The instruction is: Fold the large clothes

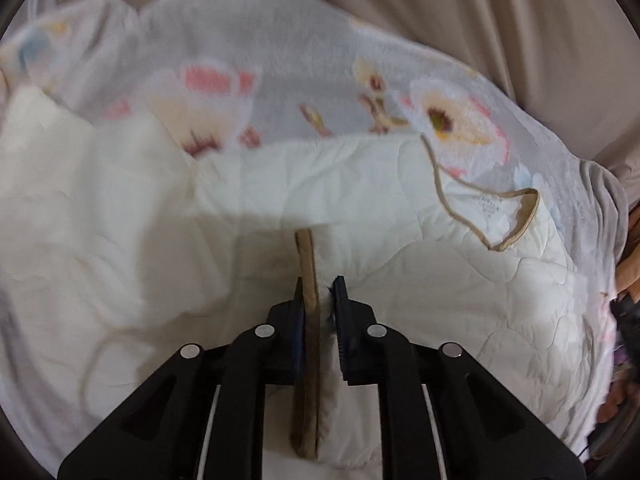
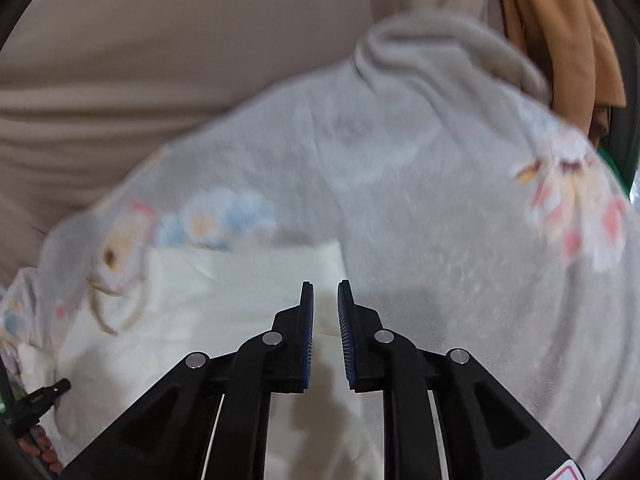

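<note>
I am pinching the tan-bound edge (image 1: pixel 306 280) of the white quilted blanket (image 1: pixel 440 280) between the left gripper (image 1: pixel 318 292) fingers. The right gripper (image 2: pixel 325 292) fingers are sitting a narrow gap apart with nothing between them. The blanket is lying rumpled over a floral fleece (image 1: pixel 280 52), its loose corner at two o'clock. Folding is barely starting, I judge; most remains.

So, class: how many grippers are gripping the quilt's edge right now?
1: the left gripper pinches the quilt's tan edge. The right gripper hovers above, nothing between its fingers.
</note>
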A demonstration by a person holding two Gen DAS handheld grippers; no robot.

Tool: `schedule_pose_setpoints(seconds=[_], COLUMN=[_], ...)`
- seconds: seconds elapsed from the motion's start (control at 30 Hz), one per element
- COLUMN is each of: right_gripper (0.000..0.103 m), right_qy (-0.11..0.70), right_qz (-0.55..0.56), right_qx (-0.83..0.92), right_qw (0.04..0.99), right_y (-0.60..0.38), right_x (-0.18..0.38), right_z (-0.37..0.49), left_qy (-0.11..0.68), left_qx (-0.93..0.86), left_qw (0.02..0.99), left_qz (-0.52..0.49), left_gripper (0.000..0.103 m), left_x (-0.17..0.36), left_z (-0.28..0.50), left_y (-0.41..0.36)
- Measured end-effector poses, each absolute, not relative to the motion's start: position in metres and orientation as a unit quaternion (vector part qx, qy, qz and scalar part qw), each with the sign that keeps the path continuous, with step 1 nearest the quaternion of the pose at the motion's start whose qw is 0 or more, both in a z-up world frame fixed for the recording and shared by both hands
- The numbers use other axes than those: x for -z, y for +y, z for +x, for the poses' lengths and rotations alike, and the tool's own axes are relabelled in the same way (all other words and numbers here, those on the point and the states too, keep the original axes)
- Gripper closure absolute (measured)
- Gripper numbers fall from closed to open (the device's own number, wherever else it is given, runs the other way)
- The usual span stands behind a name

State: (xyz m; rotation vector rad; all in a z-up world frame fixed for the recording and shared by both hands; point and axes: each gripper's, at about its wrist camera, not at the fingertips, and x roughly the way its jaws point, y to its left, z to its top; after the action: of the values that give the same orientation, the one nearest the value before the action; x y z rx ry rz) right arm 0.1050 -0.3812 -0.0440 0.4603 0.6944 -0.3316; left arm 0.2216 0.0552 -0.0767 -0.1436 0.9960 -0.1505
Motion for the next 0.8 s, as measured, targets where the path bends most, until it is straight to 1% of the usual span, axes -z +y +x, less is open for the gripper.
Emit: schedule_pose_setpoints(seconds=[0.07,0.17,0.23,0.33,0.4,0.57,0.6,0.67,0.7,0.73,0.77,0.8], right_gripper=[0.087,0.090,0.093,0.102,0.103,0.103,0.103,0.103,0.098,0.093,0.091,0.091], right_qy=[0.348,0.388,0.413,0.447,0.451,0.450,0.448,0.445,0.443,0.438,0.432,0.427], right_qz=[0.191,0.154,0.136,0.092,0.109,0.172,0.181,0.170,0.162,0.159,0.158,0.159], right_qx=[0.107,-0.003,-0.057,-0.075,-0.046,0.077,0.087,0.116,0.128,0.131,0.129,0.121], right_qw=[0.912,0.909,0.898,0.886,0.885,0.873,0.871,0.871,0.873,0.875,0.879,0.882], right_y=[-0.348,-0.282,-0.244,-0.217,-0.244,-0.357,-0.370,-0.380,-0.379,-0.375,-0.369,-0.361], right_x=[0.033,0.042,0.060,0.091,0.104,0.118,0.117,0.109,0.103,0.098,0.091,0.084], right_z=[0.106,0.112,0.113,0.109,0.096,0.049,0.043,0.034,0.031,0.026,0.022,0.019], left_qy=[0.452,0.440,0.456,0.499,0.497,0.493,0.495,0.491,0.484,0.474,0.465,0.455], left_qx=[0.062,0.077,0.097,0.102,0.094,0.058,0.043,0.016,0.004,-0.012,-0.029,-0.047], left_qw=[0.888,0.891,0.881,0.858,0.860,0.865,0.862,0.863,0.864,0.867,0.869,0.872], left_qz=[-0.061,-0.082,-0.078,-0.063,-0.068,-0.080,-0.095,-0.118,-0.137,-0.154,-0.165,-0.175], left_gripper=[0.091,0.090,0.090,0.088,0.090,0.091,0.087,0.087,0.086,0.081,0.067,0.057], left_x=[0.055,0.045,0.059,0.099,0.111,0.108,0.105,0.098,0.091,0.084,0.078,0.073], left_z=[0.206,0.190,0.187,0.187,0.180,0.162,0.159,0.153,0.150,0.148,0.148,0.151], left_y=[0.055,0.044,0.025,0.004,0.012,0.061,0.082,0.113,0.134,0.155,0.177,0.199])
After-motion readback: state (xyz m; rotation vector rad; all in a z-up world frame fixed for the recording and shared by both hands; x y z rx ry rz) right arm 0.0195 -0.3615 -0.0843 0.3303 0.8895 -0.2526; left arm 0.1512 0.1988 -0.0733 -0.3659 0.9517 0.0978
